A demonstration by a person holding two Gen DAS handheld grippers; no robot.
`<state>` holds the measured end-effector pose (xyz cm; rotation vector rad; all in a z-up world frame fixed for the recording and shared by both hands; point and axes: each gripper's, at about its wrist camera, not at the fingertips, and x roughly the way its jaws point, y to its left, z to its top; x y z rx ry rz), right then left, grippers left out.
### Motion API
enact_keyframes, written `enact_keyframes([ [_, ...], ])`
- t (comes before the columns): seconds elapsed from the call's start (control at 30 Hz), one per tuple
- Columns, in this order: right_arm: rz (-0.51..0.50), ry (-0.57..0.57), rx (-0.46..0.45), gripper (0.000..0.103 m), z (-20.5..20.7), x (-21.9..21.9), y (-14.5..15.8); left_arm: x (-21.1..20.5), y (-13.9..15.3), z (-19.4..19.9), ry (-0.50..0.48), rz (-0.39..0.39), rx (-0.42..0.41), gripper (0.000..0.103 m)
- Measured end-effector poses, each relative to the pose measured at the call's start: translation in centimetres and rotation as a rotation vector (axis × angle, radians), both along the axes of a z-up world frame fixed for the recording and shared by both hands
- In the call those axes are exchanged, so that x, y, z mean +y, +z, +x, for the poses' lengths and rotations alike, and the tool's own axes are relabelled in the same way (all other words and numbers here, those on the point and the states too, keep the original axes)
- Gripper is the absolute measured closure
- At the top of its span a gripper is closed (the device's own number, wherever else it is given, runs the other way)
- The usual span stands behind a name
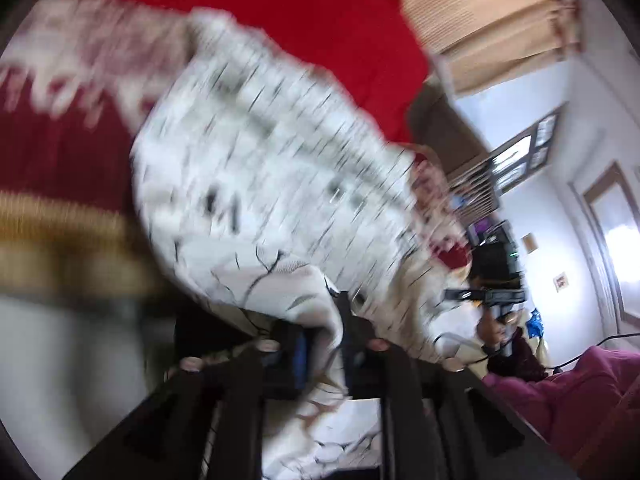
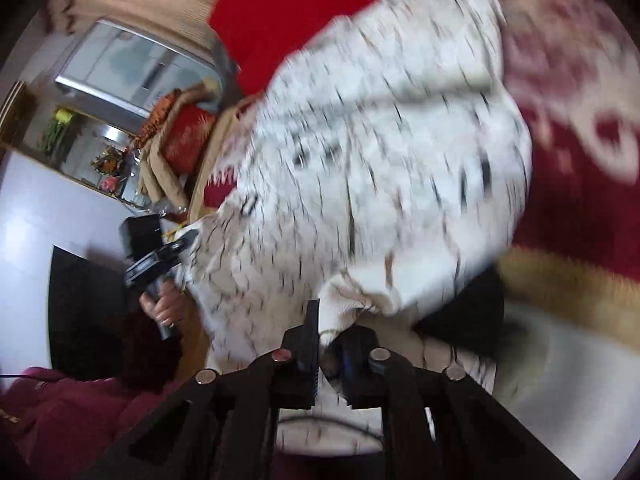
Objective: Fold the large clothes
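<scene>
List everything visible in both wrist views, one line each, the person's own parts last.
Garment: one, white with black flecks, hanging over the red surface, pinched at two spots.
Blanket: one, red with pale pattern and tan border, under the garment.
Curtain: one, beige, upper right of left view.
Window: one, bright, upper left of right view.
Flowers: yellow, count unclear, left edge of right view.
Sleeve: maroon, the person's clothing.
Left gripper: black, jaws shut on garment.
Right gripper: black, jaws shut on garment.
</scene>
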<state>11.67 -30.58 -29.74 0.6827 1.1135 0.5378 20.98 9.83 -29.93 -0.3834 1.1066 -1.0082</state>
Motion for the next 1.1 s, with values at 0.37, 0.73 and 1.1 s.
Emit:
enact_keyframes([
  [0.37,-0.097,0.042,-0.027,0.093,-0.7,2.1,-1.1,-0.5,-0.8,-2.1,0.036,0.068,-0.006,0.095],
  [0.73,-0.055,-0.105,-0.242,0.097,4.6,-1.3,6.6,-1.6,9.5,4.2,0.061,-0.068,-0.2,0.098],
  [1.1,-0.045,-0.235,-0.201,0.093,11.2,-9.8,9.1,-3.2,10.2,12.0,0.088,-0.04,-0.154,0.098],
])
